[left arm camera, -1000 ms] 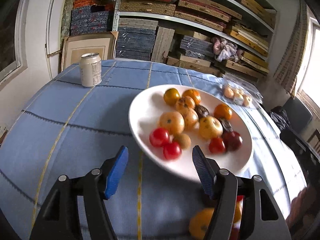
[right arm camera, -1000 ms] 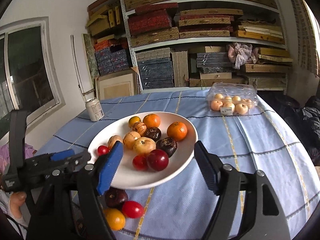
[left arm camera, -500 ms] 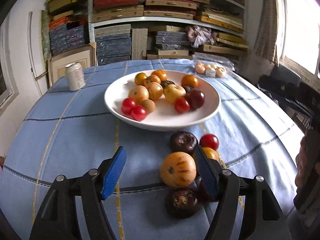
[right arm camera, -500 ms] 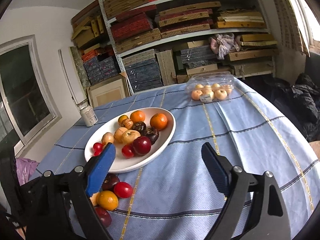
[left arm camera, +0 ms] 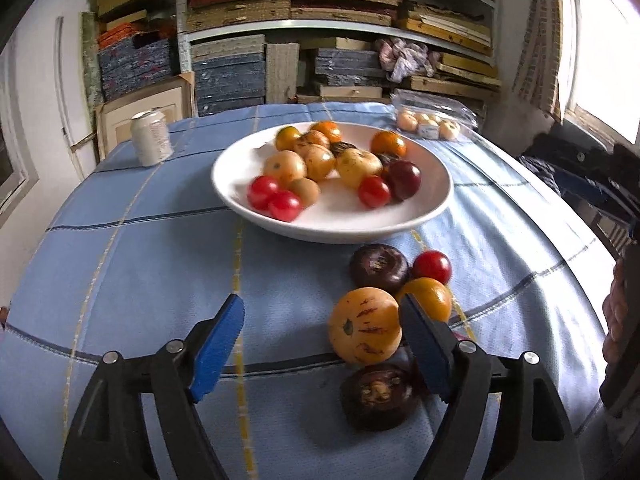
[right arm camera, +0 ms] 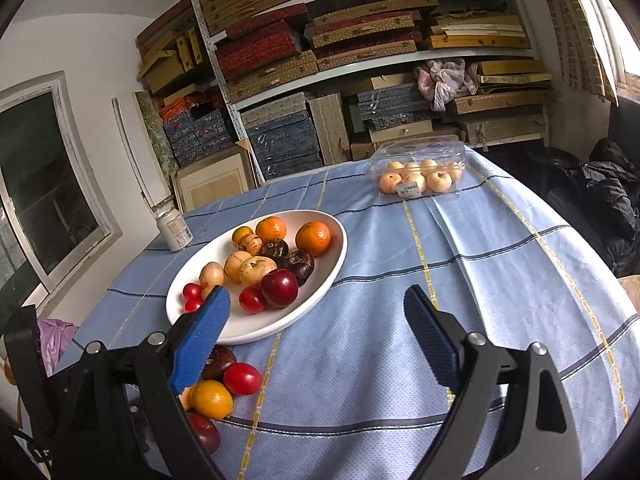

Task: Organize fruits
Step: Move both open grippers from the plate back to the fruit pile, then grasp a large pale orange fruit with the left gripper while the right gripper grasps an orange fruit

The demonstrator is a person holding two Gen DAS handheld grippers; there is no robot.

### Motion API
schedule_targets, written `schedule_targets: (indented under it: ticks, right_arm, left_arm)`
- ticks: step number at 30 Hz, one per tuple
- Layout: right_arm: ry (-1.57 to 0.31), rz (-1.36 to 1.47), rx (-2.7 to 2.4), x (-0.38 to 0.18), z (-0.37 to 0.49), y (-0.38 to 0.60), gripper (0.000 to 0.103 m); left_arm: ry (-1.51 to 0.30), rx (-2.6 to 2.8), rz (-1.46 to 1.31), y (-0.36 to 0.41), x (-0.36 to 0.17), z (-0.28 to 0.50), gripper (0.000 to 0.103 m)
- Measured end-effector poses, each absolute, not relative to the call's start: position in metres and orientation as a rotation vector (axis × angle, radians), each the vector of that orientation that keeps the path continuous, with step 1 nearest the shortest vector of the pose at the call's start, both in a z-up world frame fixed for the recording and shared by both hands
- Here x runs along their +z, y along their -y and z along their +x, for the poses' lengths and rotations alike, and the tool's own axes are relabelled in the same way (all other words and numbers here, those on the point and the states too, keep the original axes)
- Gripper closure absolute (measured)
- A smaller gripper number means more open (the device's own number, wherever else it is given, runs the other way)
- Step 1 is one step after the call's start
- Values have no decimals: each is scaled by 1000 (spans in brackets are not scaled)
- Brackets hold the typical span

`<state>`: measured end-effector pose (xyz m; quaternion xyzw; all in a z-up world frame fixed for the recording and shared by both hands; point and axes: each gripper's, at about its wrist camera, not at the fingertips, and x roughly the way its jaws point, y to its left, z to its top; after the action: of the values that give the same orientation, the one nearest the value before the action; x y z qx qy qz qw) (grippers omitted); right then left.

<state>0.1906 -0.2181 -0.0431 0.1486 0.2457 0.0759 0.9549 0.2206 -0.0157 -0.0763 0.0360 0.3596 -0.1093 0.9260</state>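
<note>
The left gripper [left arm camera: 322, 326] is hanging over the desk [left arm camera: 132, 264] with its jaws spread wide, having just been opening; nothing is clamped. A striped yellow-orange fruit [left arm camera: 365, 332] is lying between the blue pads, just beside the right-hand one, which is overlapping an orange-yellow fruit [left arm camera: 430, 296] behind it. A dark purple fruit [left arm camera: 380, 398] is sitting just below the striped one, with another dark fruit [left arm camera: 379, 266] and a red tomato [left arm camera: 432, 266] farther out.

The right gripper [right arm camera: 316, 332] is likewise released, its jaws also having been opening, with only bare blue cloth between them. Its left pad is overlapping the near rim of the white plate [right arm camera: 256, 330], which is carrying the sorted fruits. The loose fruits are lying on the desk just in front of the plate.

Farther back, a pale can [left arm camera: 151, 142] is standing left of the plate, and a clear box of peaches [right arm camera: 418, 172] is resting near the far edge.
</note>
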Motion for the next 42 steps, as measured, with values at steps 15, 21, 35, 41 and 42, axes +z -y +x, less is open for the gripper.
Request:
schedule_targets:
  ticks: [15, 21, 35, 41, 42]
  right_arm:
    - [-498, 305, 158, -44, 191, 218, 17]
    - [-499, 303, 162, -46, 193, 215, 17]
    - [-507, 303, 172, -46, 193, 211, 17]
    - [-513, 299, 178, -47, 193, 209, 17]
    - [-515, 297, 180, -47, 193, 208, 17]
  left_arm:
    - [-762, -88, -64, -44, -77, 214, 26]
    - [-723, -166, 23, -17, -74, 206, 26]
    - [-837, -241, 1, -6, -93, 229, 56]
    - [-880, -259, -31, -9, -99, 235, 56]
    - [-880, -258, -31, -10, -99, 235, 56]
